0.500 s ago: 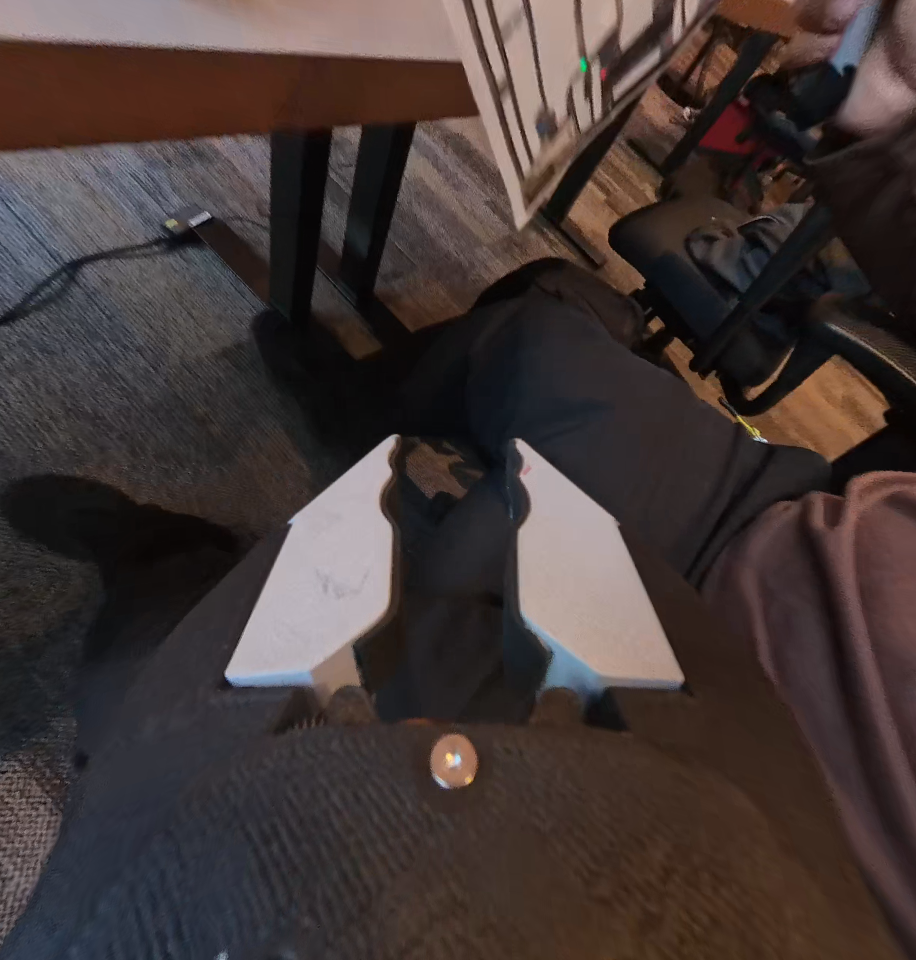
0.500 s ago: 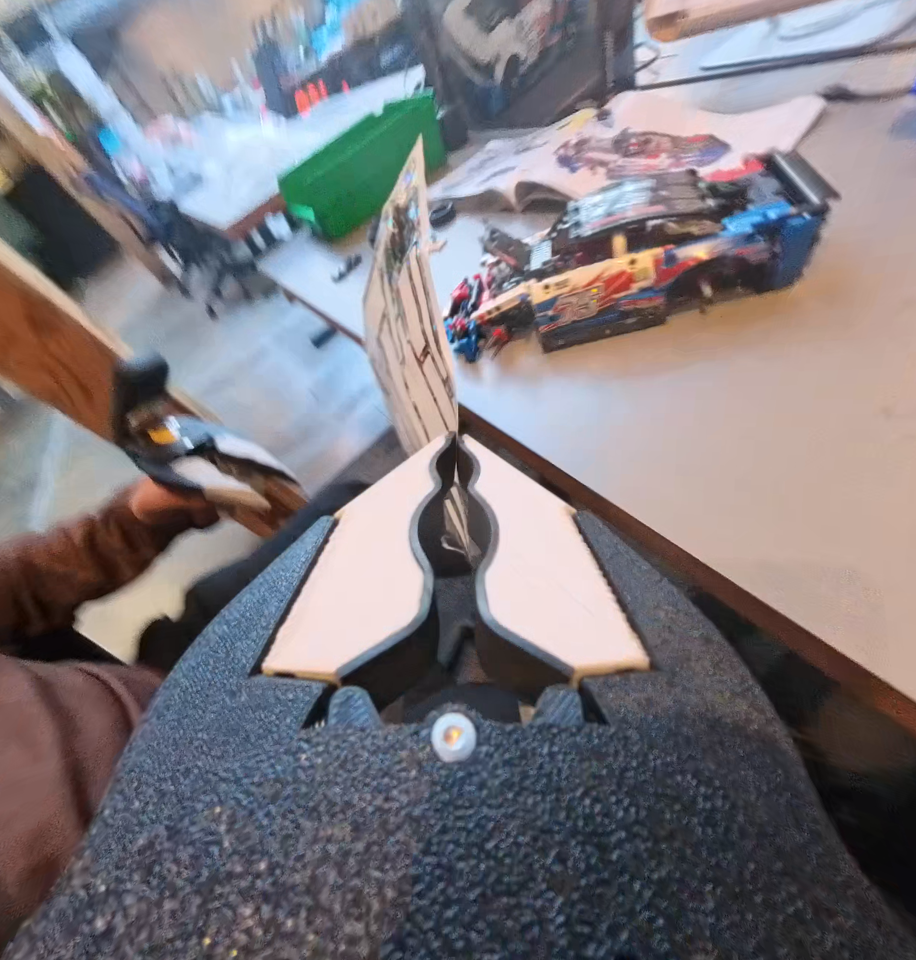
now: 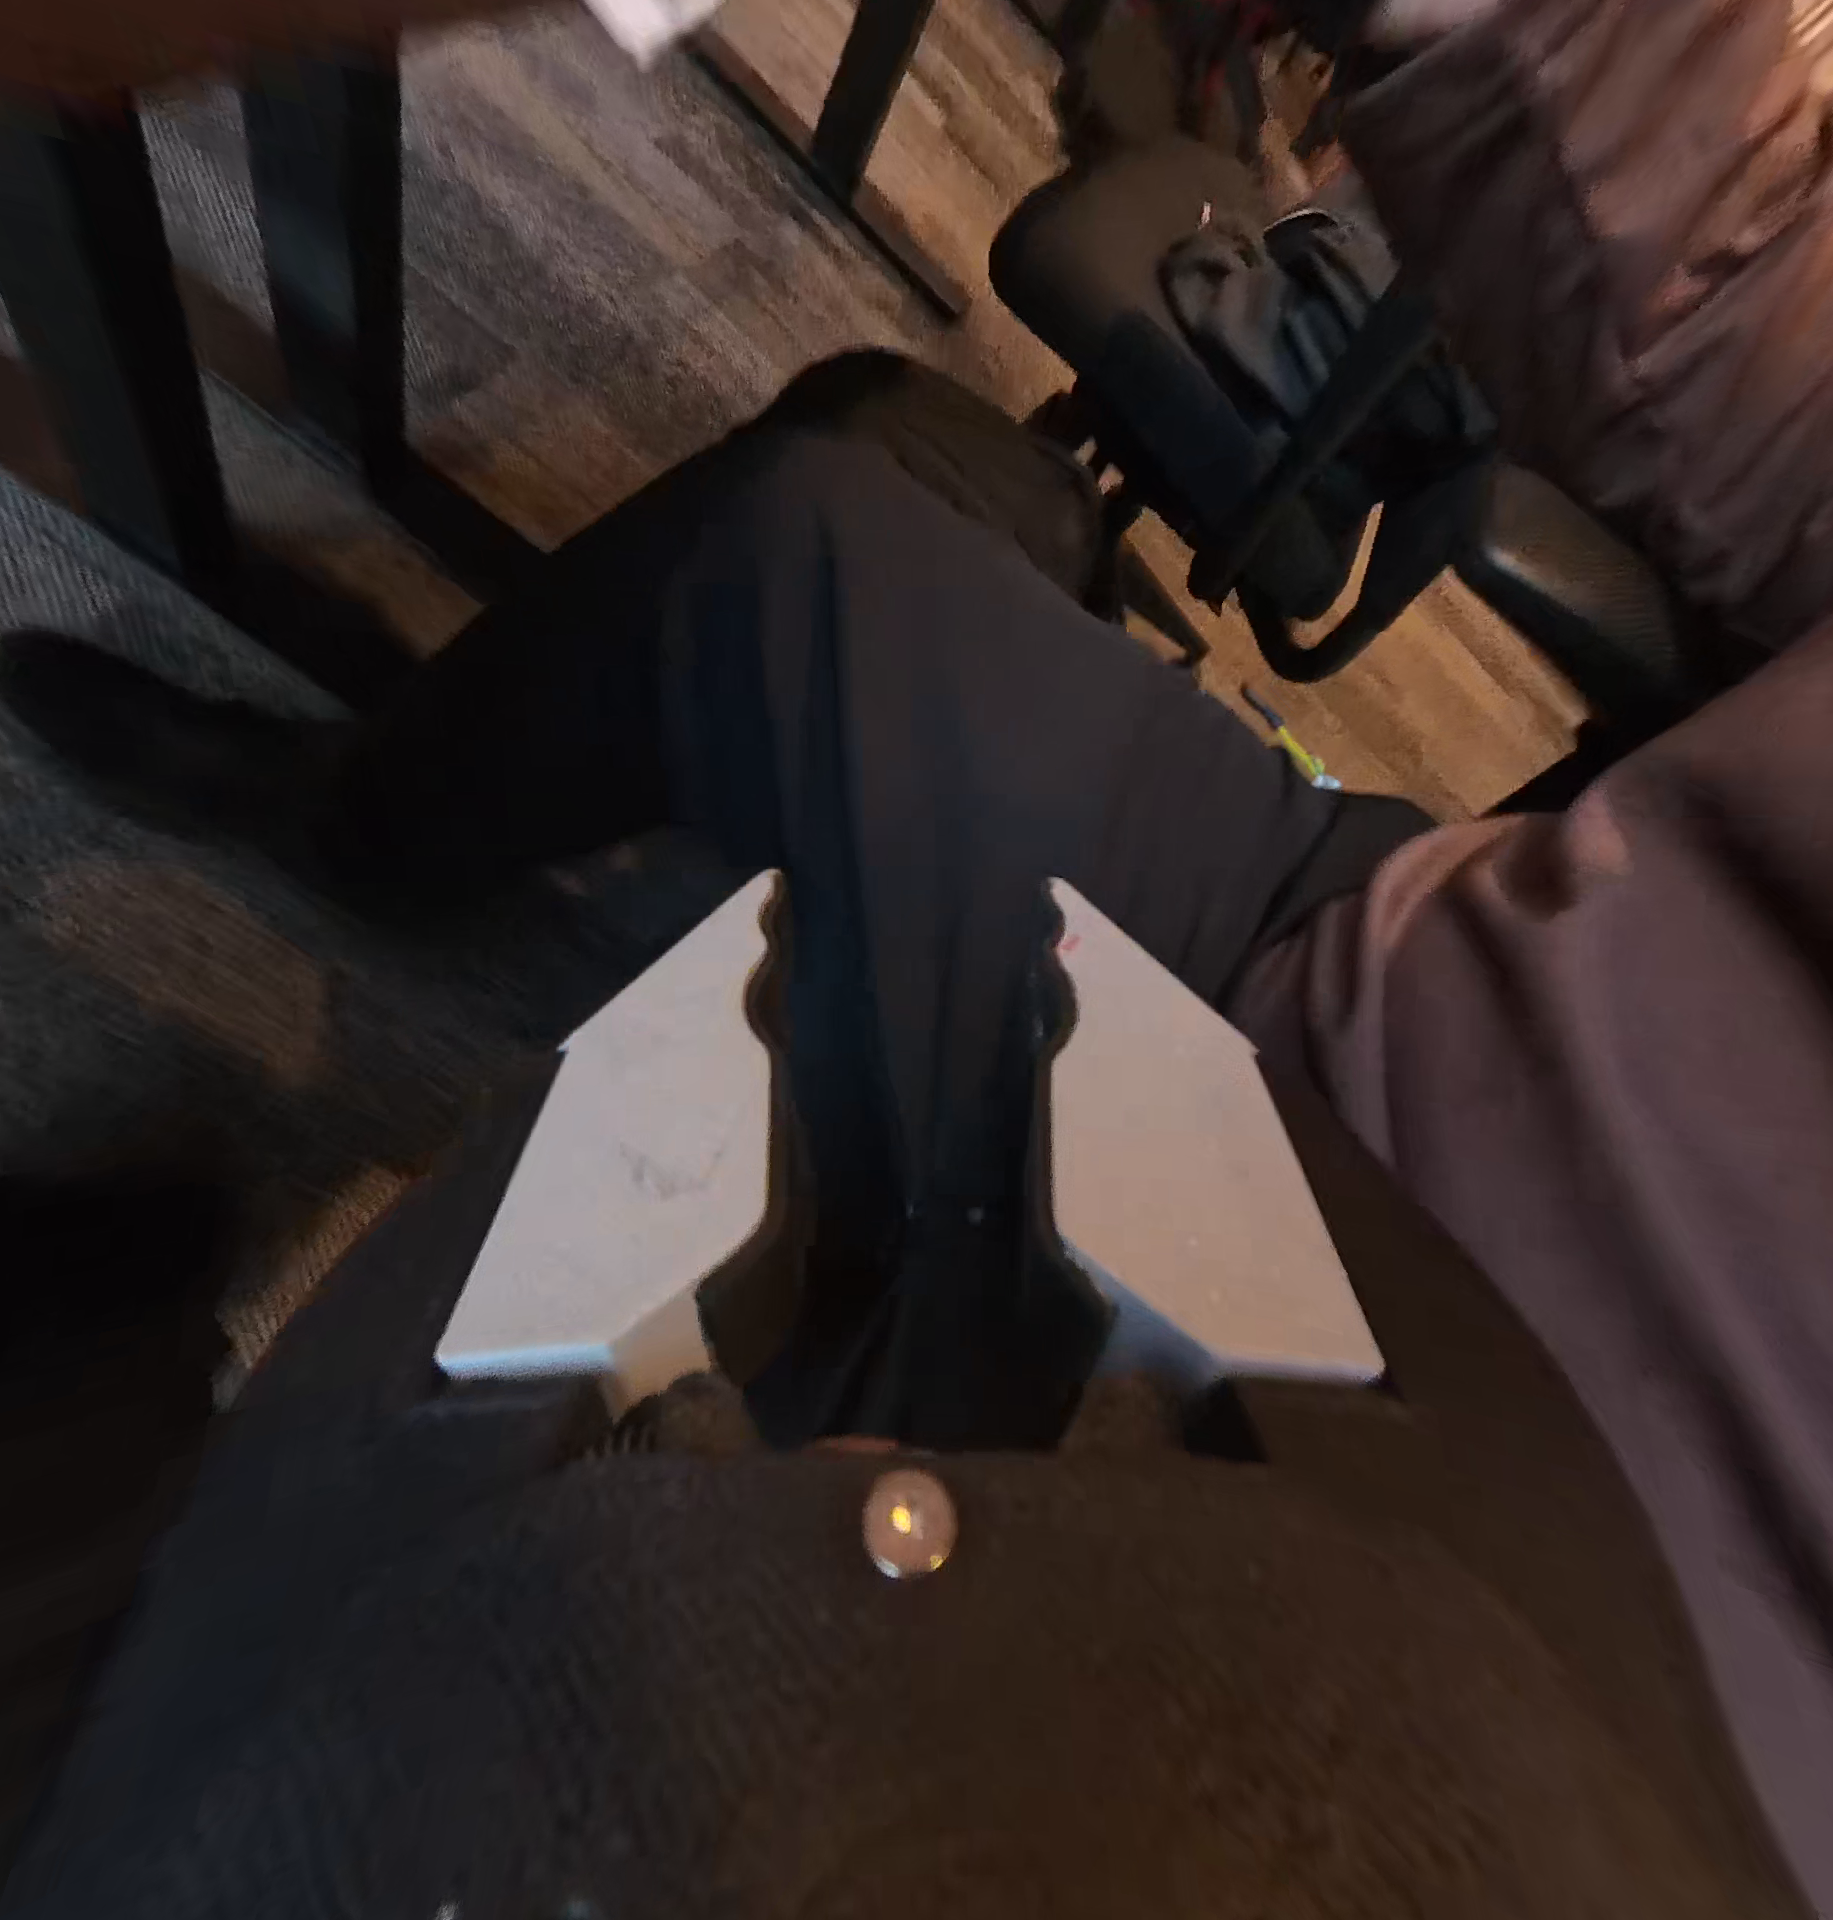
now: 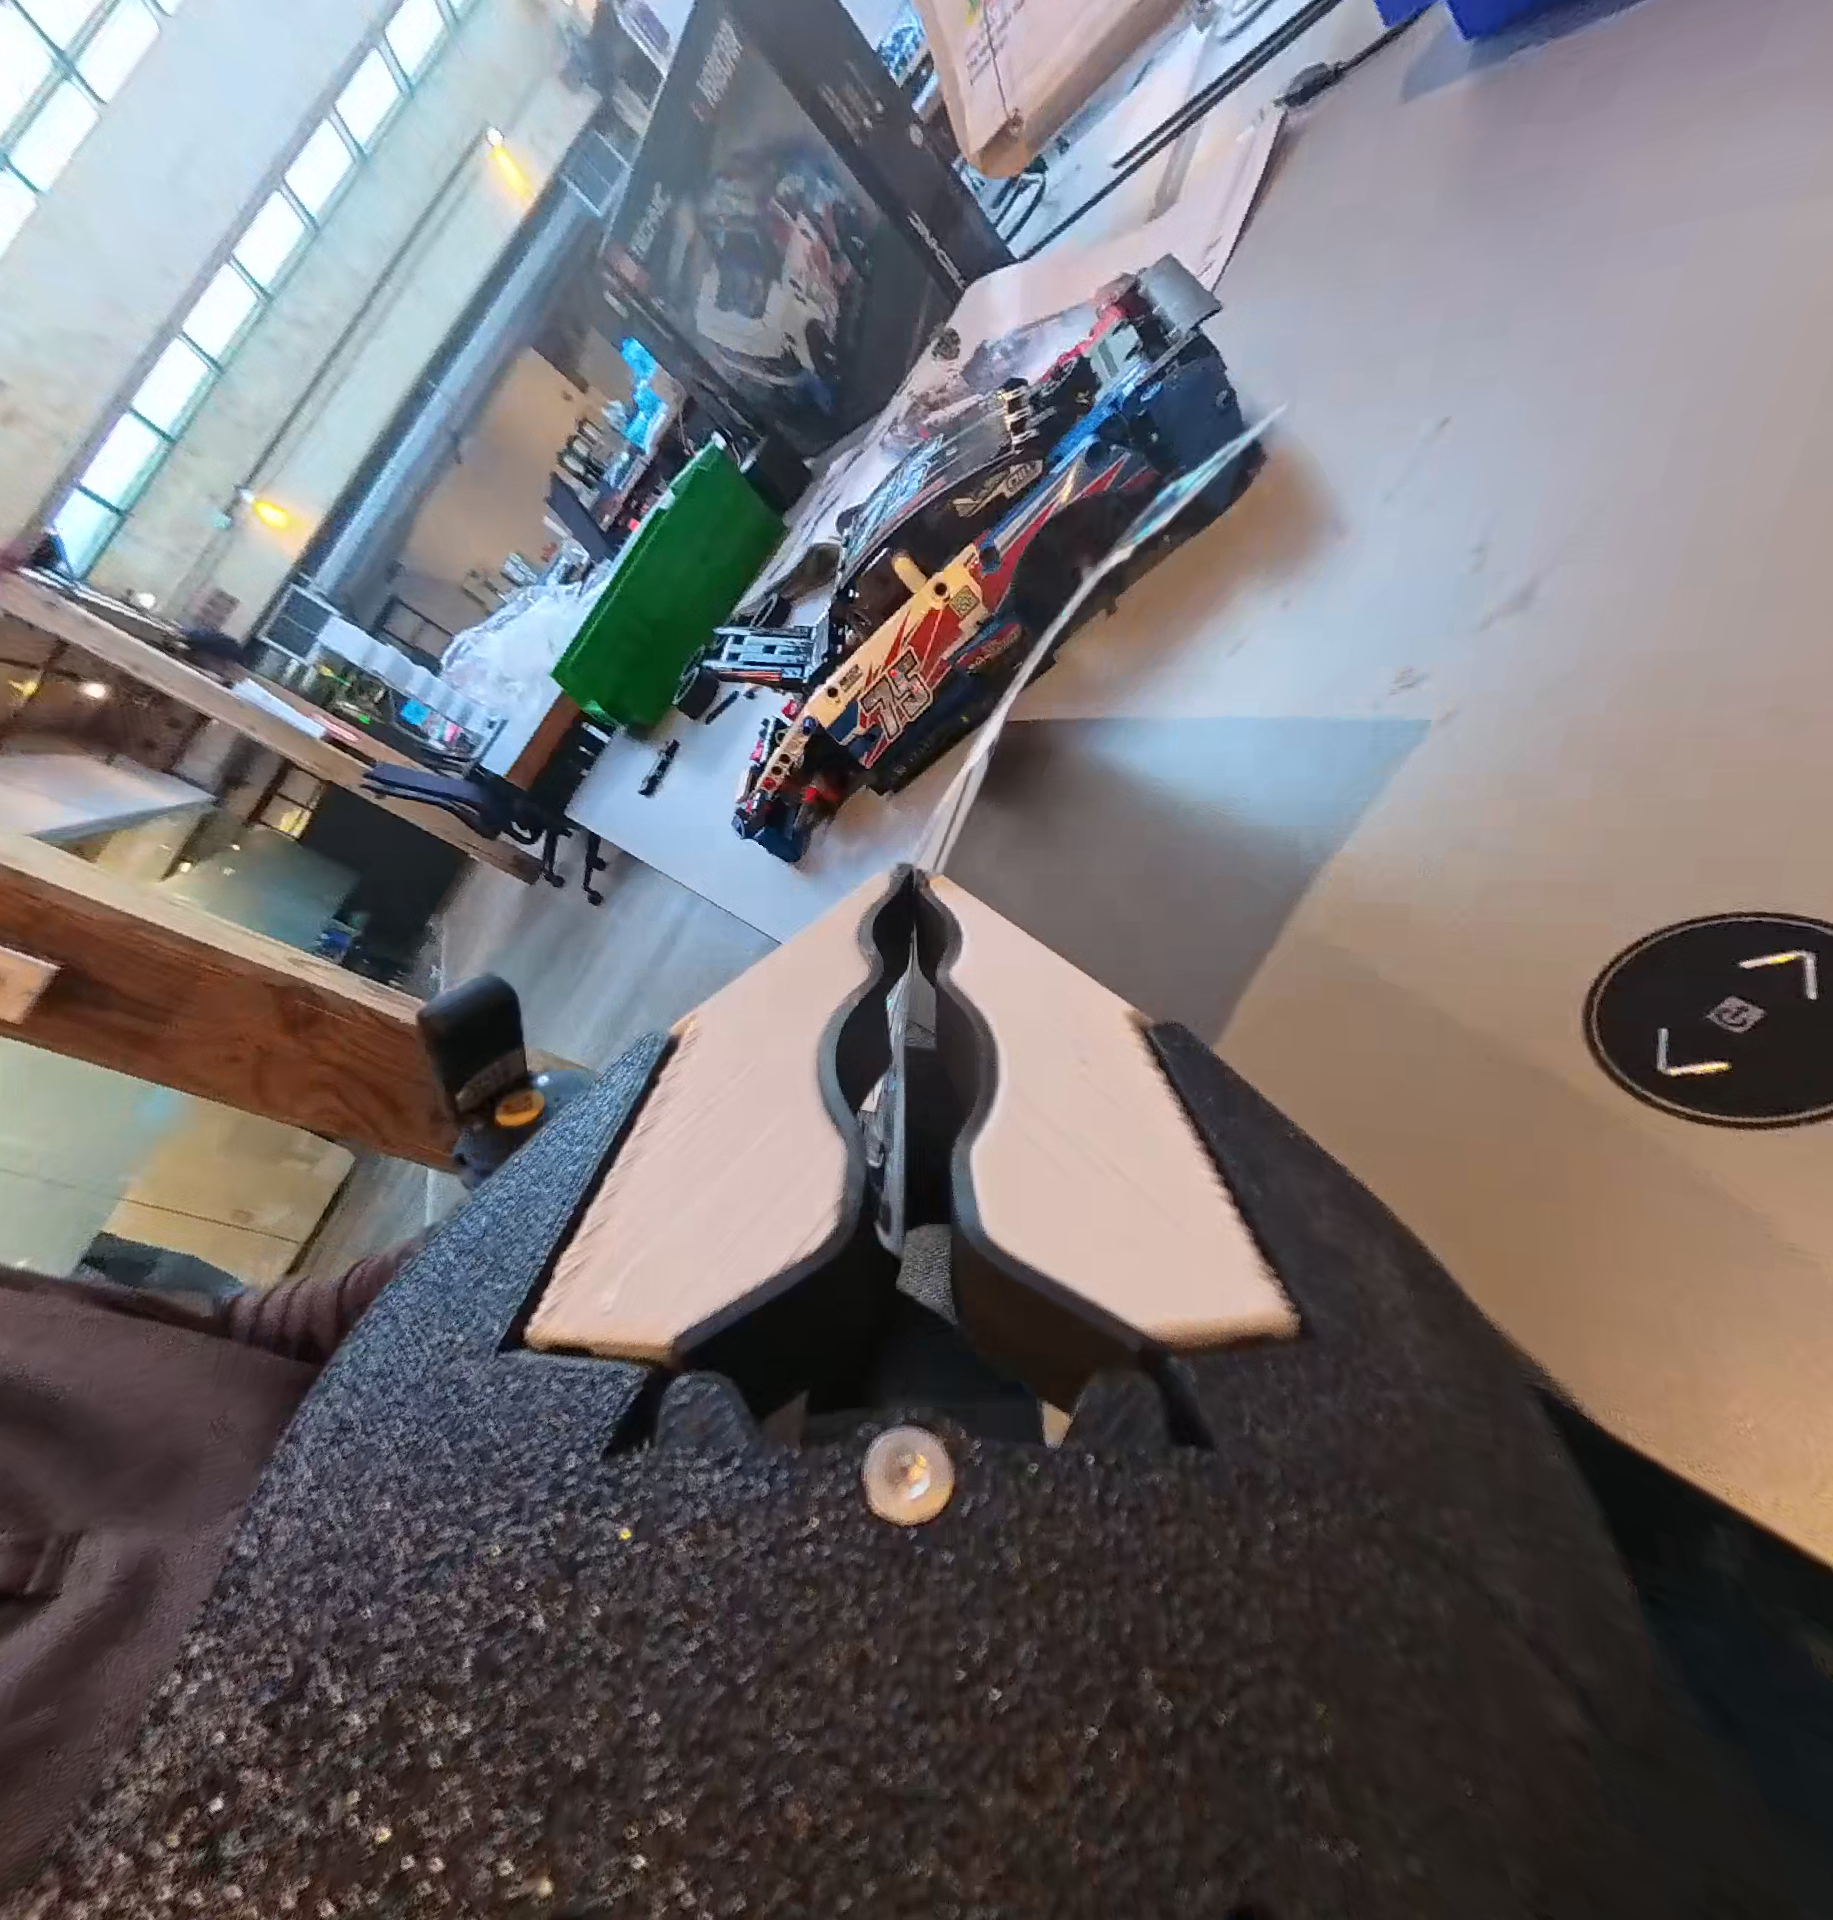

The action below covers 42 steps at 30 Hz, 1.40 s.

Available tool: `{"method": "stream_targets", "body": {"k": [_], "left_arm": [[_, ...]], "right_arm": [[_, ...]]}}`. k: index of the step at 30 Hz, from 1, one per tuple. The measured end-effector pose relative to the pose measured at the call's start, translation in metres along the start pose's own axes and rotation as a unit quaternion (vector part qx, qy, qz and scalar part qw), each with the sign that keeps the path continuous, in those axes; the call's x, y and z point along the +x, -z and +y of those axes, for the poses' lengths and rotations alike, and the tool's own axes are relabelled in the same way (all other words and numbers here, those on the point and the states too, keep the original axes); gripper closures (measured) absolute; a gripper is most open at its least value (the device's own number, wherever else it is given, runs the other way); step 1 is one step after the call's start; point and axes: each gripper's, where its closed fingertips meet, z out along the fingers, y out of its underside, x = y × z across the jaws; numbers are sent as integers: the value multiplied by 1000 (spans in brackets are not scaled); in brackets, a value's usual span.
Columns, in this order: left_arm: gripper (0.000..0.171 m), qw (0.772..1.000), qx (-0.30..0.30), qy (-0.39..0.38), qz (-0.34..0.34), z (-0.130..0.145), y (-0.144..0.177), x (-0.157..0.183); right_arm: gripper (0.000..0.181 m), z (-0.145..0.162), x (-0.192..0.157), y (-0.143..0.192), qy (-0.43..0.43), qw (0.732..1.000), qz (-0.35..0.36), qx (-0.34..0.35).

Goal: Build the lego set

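Note:
A partly built lego race car (image 4: 933, 665), white, red and blue, lies on the grey table (image 4: 1514, 520). My right gripper (image 4: 909, 883) is shut on a thin printed sheet (image 4: 1037, 644). I see the sheet edge-on, reaching from the fingertips toward the car. The whole view is rolled to one side. My left gripper (image 3: 914, 894) is open and empty. It is below table height, pointing down over a person's leg in dark trousers (image 3: 891, 675).
A green bin (image 4: 673, 592), the dark set box (image 4: 787, 218) and an open booklet (image 4: 953, 384) stand behind the car. A round black control disc (image 4: 1743, 1018) is set in the table. Black table legs (image 3: 320, 260) and an office chair (image 3: 1307, 416) stand on the floor. The tips of one gripper are about 30 cm away from the tips of the other.
The right gripper has rolled over with the sheet, which now shows edge-on near the car. The left gripper has tipped lower, and the table edge and sheet have left its view.

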Motion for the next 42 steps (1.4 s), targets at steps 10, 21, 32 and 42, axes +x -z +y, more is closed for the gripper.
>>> {"method": "stream_targets", "body": {"k": [10, 21, 32, 42], "left_arm": [[126, 998, 53, -28, 1, -87, -33, -28], [142, 992, 94, -26, 86, -105, -53, 14], [143, 980, 147, -63, 120, -111, -2, 57], [109, 946, 208, 0, 250, -137, 8, 141]], "right_arm": [[181, 25, 4, 0, -15, 1000, -7, 6], [181, 48, -35, 18, -42, 998, -33, 22], [181, 10, -127, 61, -41, 969, -170, 176], [181, 25, -207, 40, -30, 924, -278, 259]]}}
